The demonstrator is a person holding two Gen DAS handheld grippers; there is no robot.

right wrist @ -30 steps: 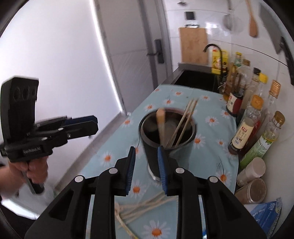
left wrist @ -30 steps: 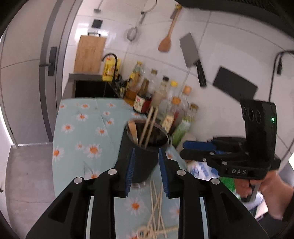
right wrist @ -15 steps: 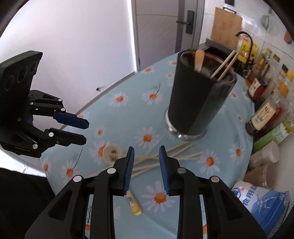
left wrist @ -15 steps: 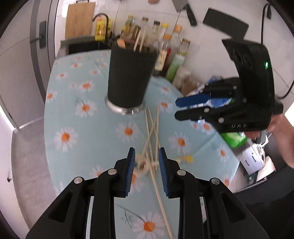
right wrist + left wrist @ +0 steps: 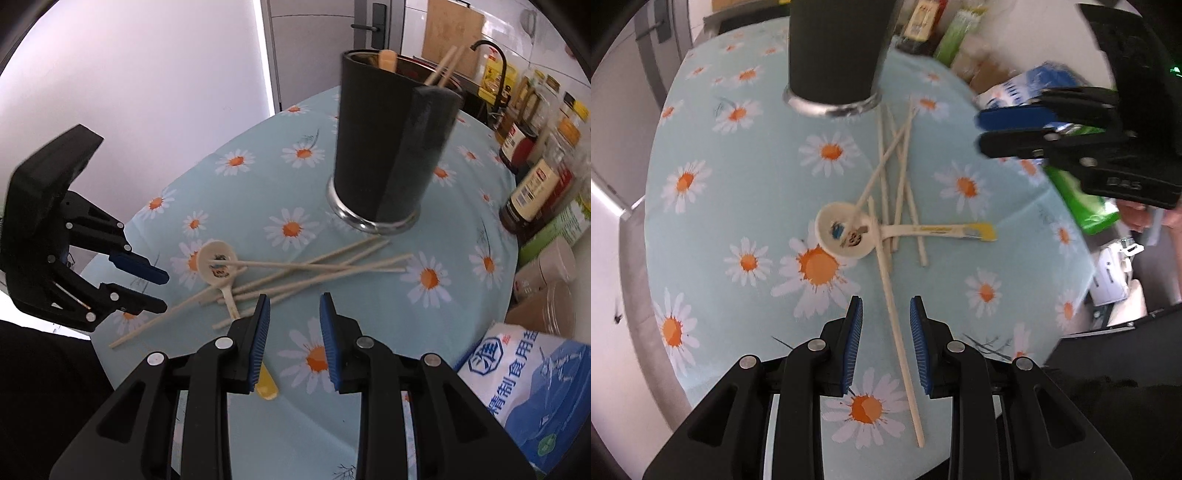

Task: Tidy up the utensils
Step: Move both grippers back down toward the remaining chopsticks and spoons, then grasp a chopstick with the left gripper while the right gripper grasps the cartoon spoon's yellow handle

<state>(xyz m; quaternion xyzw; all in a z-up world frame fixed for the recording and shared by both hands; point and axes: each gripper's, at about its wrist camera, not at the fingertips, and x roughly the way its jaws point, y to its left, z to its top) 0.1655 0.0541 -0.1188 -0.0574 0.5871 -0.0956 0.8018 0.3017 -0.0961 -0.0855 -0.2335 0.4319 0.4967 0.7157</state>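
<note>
Several pale chopsticks (image 5: 901, 177) (image 5: 314, 266) lie crossed on the daisy tablecloth with a cream spoon (image 5: 846, 232) (image 5: 218, 262) among them. Behind them stands a black utensil holder (image 5: 834, 48) (image 5: 391, 147) with a wooden spatula (image 5: 388, 61) and two chopsticks (image 5: 443, 68) in it. My left gripper (image 5: 885, 314) (image 5: 164, 290) points down, open, over the near end of one long chopstick, which runs between its jaws untouched. My right gripper (image 5: 294, 310) (image 5: 979, 129) is open with nothing in it, just short of the pile, above the spoon's yellow handle end (image 5: 266, 384).
Sauce bottles (image 5: 535, 192) and jars line the wall side. A blue-and-white salt bag (image 5: 524, 376) (image 5: 1027, 88) and a green packet (image 5: 1082, 199) lie near the right gripper. The table's rounded edge (image 5: 650, 236) drops off at the left. A tap (image 5: 491, 48) stands beyond the holder.
Both grippers tipped downward and sank toward the table. The holder slid to the top of both views, and the spoon and chopsticks now fill the middle. Neither jaw gap changed visibly.
</note>
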